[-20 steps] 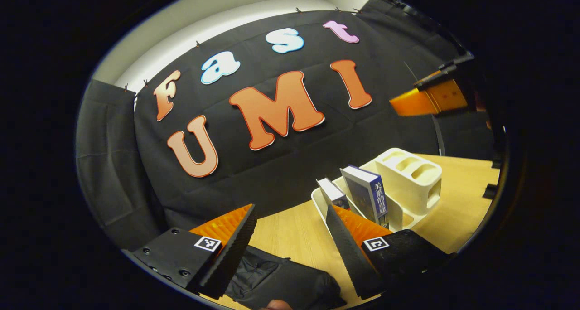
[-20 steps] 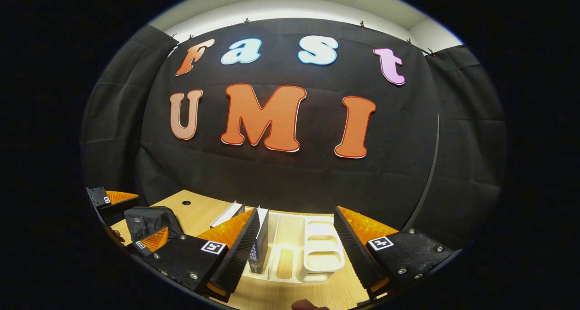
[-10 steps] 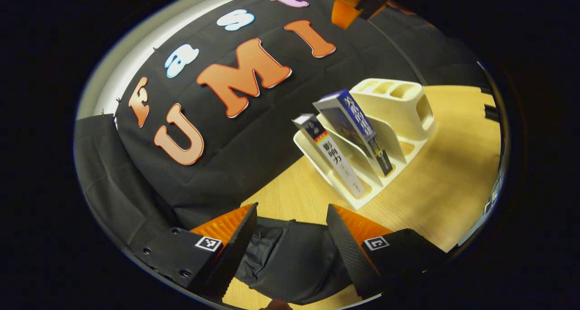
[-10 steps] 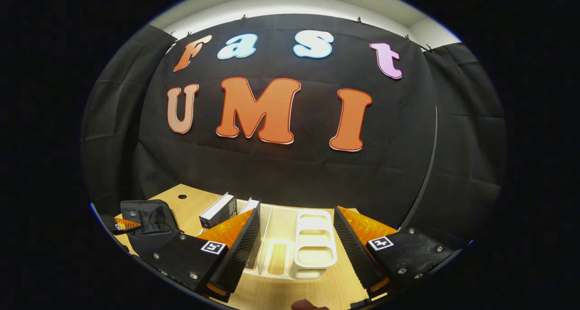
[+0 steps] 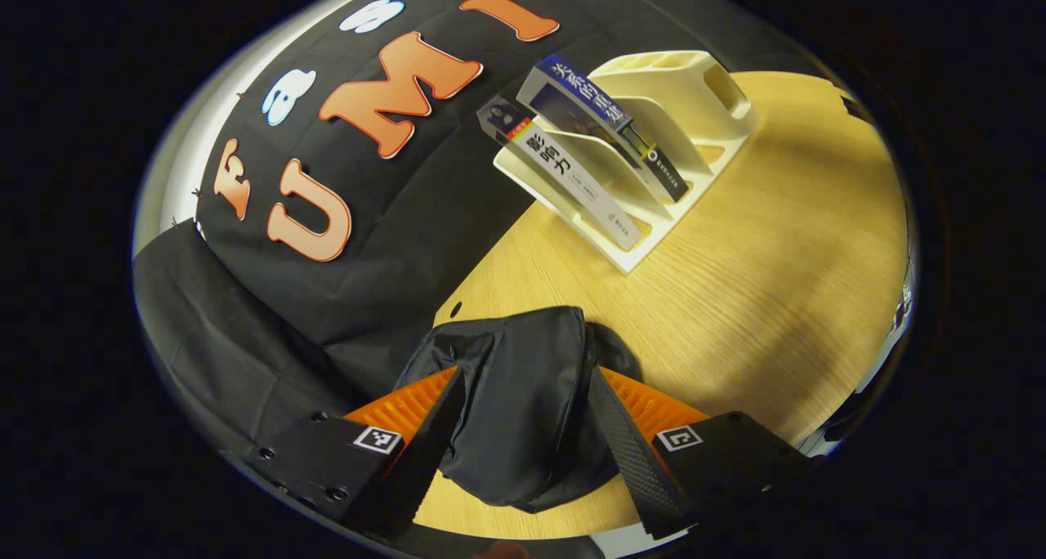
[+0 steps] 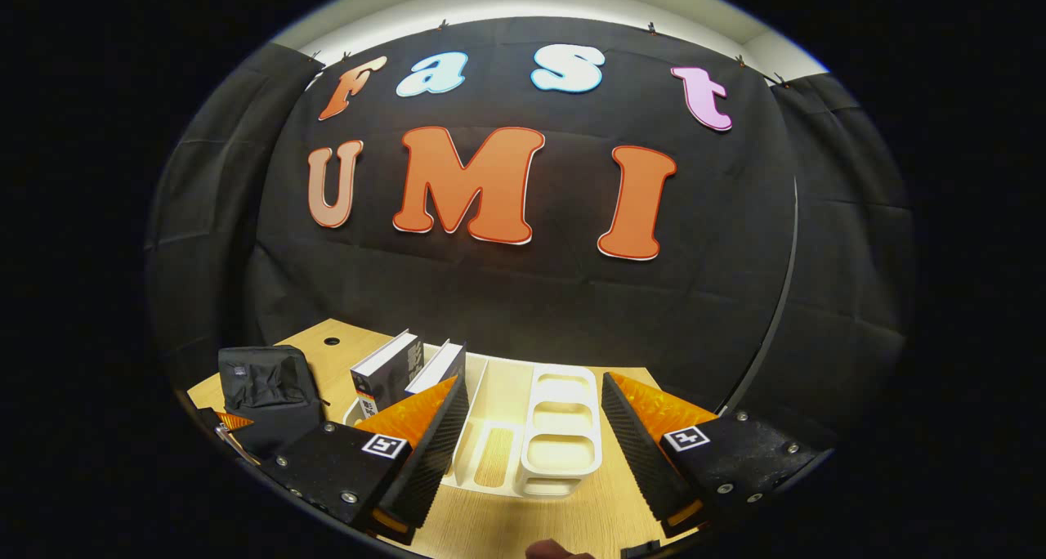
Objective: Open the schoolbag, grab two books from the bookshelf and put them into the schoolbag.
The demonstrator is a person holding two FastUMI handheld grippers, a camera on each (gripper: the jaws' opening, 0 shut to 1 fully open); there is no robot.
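Note:
The black schoolbag (image 5: 523, 412) lies zipped on the wooden table, right under my left gripper (image 5: 525, 373), which is open with the bag showing between its fingers. I cannot tell whether they touch it. Beyond it stands the white bookshelf (image 5: 695, 126) holding two leaning books, one with a white spine (image 5: 572, 175) and one with a blue spine (image 5: 605, 105). My right gripper (image 6: 535, 379) is open above the near side of the bookshelf (image 6: 560, 428), with nothing between its fingers. The two books (image 6: 388, 371) stand left of it, and the schoolbag (image 6: 261, 383) lies farther left.
The wooden table (image 5: 776, 240) stretches to the right of the bag and in front of the shelf. It has a small round hole (image 5: 454, 307) near the black cloth wall. A bit of the left gripper (image 6: 231, 422) shows beside the bag.
My left gripper has tipped down and come over the schoolbag, which now sits between its fingers. The right gripper has shifted only slightly over the bookshelf.

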